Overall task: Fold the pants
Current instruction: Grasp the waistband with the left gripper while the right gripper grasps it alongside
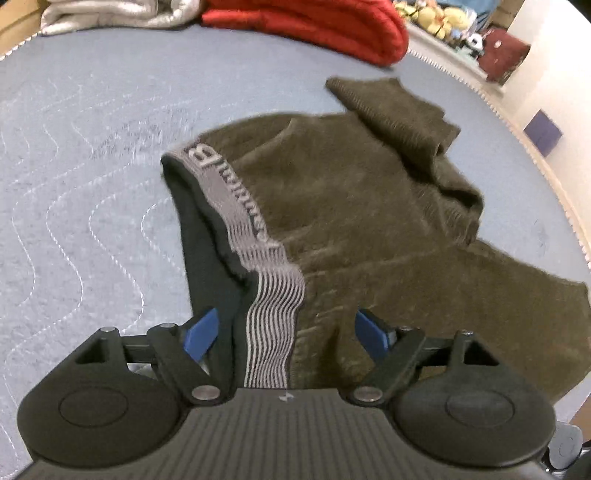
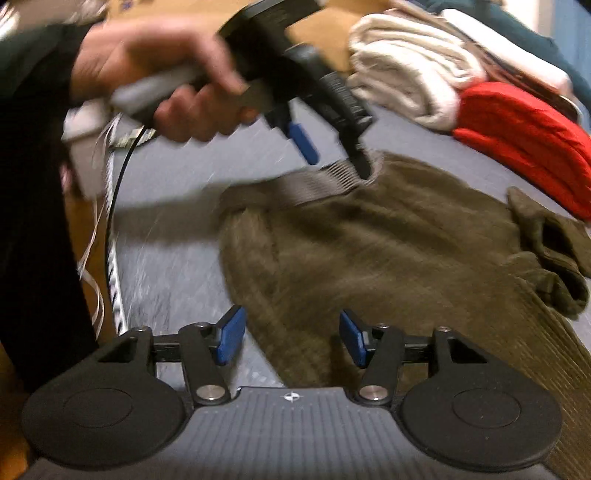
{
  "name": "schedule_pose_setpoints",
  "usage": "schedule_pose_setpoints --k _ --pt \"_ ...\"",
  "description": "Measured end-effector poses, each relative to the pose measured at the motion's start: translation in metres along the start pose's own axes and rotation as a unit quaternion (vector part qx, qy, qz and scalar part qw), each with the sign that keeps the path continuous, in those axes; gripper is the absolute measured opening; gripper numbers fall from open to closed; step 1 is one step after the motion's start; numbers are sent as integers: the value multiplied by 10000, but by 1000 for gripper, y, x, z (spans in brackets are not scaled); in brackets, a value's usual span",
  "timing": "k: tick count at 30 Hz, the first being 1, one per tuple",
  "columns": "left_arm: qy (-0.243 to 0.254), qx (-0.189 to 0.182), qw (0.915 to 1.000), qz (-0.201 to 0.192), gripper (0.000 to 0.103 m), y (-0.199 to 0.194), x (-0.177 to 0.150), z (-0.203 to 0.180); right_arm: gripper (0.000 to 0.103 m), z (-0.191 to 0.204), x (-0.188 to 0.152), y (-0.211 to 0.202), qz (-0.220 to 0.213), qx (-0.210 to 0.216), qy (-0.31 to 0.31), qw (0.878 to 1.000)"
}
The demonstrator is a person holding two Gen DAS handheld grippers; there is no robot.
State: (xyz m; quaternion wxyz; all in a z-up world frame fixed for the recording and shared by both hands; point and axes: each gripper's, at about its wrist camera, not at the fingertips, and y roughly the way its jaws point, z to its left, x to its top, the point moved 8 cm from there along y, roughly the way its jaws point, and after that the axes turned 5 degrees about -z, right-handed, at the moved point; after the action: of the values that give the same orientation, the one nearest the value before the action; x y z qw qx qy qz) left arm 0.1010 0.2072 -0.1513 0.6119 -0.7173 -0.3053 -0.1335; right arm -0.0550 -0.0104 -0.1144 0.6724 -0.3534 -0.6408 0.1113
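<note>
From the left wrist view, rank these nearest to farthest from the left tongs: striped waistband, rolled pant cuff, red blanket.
From the left tongs, which are open:
1. Striped waistband, running between the fingers, just left of center.
2. Rolled pant cuff, farther out, up and right.
3. Red blanket, at the far edge, top center.

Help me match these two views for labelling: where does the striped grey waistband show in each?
Left wrist: waistband runs from centre-left down between the open left tool's fingers.
Right wrist: waistband lies upper centre, under the left tool.
Shared landmark: red folded cloth behind the pants.
</note>
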Motion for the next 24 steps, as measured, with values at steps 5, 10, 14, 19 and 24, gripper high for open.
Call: schedule_pose_setpoints --k 5,10,14,19,24 --pt "27 112 9999 -17 86 0 1 2 64 6 -3 8 150 53 -338 9993" --pt "-105 319 9992 218 86 9 -5 14 64 0 1 11 157 -31 -536 9984" --pt "127 81 9988 467 87 17 -16 1 63 -1 -2 15 172 -2 -590 9981" --pt "251 131 9983 503 81 24 -22 2 39 -2 -2 20 221 151 -612 9978" --pt "649 258 9970 341 55 18 -23 1 26 8 -1 18 182 217 -972 9949"
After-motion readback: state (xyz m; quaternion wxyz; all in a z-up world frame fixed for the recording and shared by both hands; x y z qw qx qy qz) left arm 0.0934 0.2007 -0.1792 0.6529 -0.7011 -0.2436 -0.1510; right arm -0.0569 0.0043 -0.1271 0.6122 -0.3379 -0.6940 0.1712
